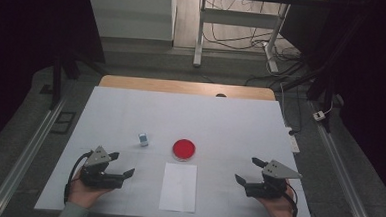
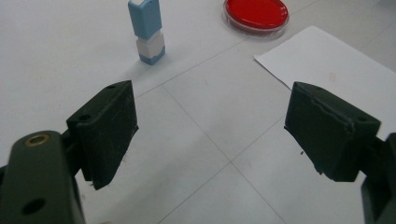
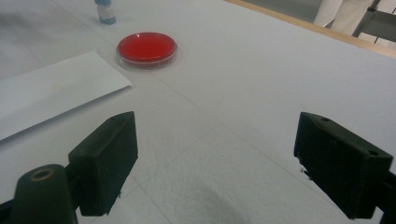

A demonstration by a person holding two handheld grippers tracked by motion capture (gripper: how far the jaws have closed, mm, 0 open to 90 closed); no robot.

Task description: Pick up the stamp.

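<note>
A round red dish [image 1: 184,149] sits mid-table, seen also as the red dish [image 2: 256,15] and the red dish [image 3: 146,48]. Left of it stands a small blue and white block [image 1: 143,139], upright in the left gripper view as the block [image 2: 148,31], and cut off at the top edge as the block [image 3: 106,11]. A white paper sheet [image 1: 179,186] lies in front of the dish. My left gripper [image 1: 120,165] rests open at the front left. My right gripper [image 1: 247,170] rests open at the front right. Nothing is between either pair of jaws.
The white tabletop [image 1: 230,125] has a wooden strip [image 1: 187,86] at its far edge. Beyond it stand a white desk frame [image 1: 235,30] and floor cables. Metal rails [image 1: 23,154] run along both sides of the table.
</note>
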